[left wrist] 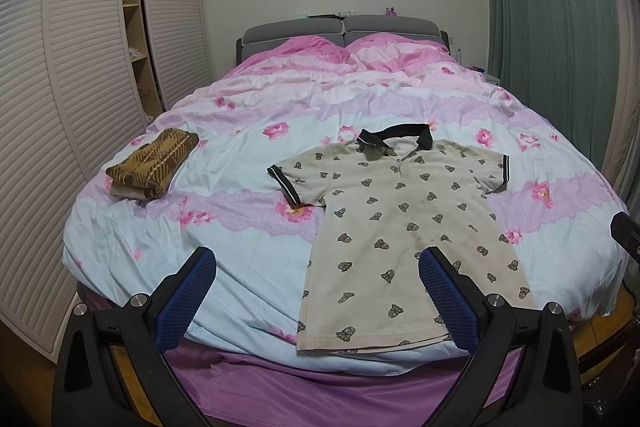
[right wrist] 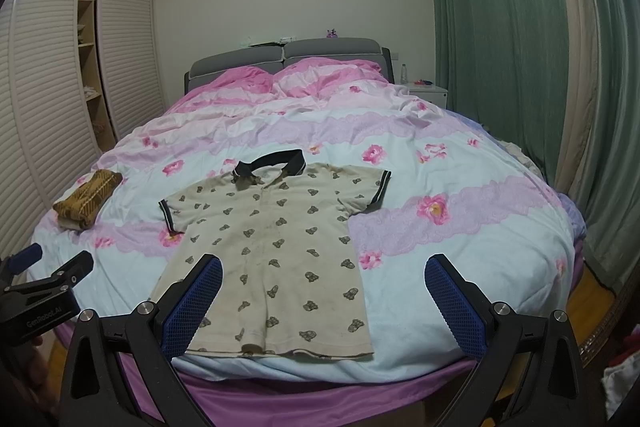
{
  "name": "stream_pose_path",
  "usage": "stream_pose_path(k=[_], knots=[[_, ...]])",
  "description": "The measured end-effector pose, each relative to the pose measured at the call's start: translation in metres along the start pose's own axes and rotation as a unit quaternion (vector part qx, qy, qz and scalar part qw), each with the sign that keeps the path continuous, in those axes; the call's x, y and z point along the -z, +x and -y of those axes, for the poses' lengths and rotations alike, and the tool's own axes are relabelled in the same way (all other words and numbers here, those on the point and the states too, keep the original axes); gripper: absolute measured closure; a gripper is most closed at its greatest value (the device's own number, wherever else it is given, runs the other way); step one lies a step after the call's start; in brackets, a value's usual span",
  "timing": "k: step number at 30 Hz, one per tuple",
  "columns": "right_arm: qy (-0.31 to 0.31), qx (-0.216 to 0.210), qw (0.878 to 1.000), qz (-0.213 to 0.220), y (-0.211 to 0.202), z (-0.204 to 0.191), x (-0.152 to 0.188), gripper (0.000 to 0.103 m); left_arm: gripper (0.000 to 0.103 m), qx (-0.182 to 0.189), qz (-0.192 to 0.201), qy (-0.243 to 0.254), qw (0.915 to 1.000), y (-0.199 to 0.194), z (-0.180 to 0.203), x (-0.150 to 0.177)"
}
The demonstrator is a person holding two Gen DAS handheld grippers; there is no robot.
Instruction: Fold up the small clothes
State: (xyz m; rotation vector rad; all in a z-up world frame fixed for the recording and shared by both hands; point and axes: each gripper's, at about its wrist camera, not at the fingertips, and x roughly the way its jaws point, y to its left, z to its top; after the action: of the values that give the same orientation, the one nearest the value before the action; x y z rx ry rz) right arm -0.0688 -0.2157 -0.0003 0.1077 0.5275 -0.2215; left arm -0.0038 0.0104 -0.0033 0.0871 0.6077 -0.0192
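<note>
I see the beige polo shirt [left wrist: 400,227] flat and unfolded near the foot of the floral bed [left wrist: 248,267], folded brown garment [left wrist: 154,163] well apart at its left, my left gripper [left wrist: 316,259] and right gripper [right wrist: 323,265] both spread wide, holding nothing.

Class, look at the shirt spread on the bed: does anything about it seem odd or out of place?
The beige polo shirt lies flat and unfolded, but dark smudges mark its middle front, and its black collar stands up, uneven.
</note>
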Motion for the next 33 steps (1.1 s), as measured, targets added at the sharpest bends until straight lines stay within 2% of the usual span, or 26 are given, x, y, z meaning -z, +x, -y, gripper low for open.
stream_pose_path(k=[33], knots=[[0.001,0.0,1.0,0.0,0.0006,0.0008,0.0003,0.001,0.0,-0.002,0.001,-0.002,1.0,0.0002,-0.0042,0.0004]])
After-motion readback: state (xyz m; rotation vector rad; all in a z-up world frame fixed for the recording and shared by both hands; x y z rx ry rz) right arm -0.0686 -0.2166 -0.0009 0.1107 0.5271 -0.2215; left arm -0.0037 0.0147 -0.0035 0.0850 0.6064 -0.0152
